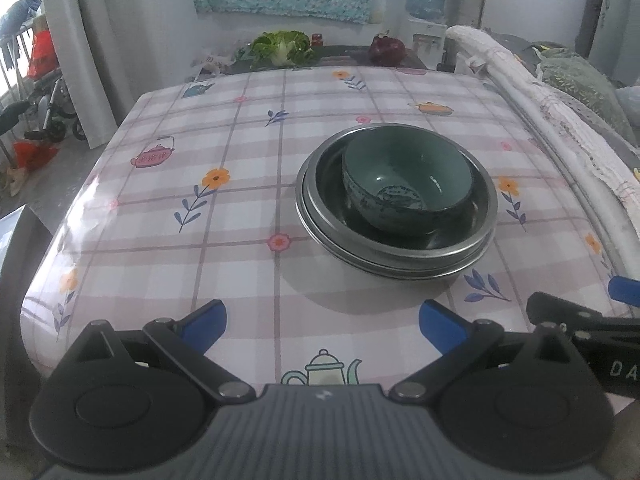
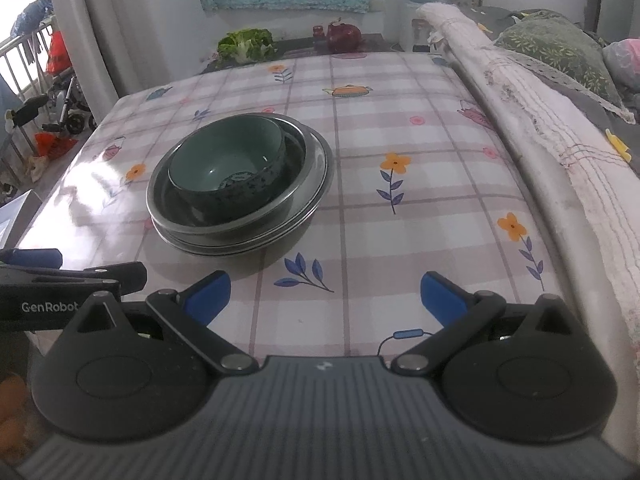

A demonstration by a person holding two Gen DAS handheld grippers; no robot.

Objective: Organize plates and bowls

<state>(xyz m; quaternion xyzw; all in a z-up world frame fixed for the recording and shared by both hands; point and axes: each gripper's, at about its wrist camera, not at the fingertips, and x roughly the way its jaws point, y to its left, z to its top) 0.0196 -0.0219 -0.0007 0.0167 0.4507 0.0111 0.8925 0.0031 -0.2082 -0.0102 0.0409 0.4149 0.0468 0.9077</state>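
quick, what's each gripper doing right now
left gripper: open, holding nothing
right gripper: open, holding nothing

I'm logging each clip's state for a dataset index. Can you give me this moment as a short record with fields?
surface: table with a checked floral tablecloth
dishes: green bowl sitting inside stacked metal plates
stack order: bowl on top, at least two metal rims visible under it
left gripper: open, empty, short of the stack
right gripper: open, empty, stack ahead to its left
contact: neither gripper's fingers touch the dishes
background: leafy greens beyond the table's far edge
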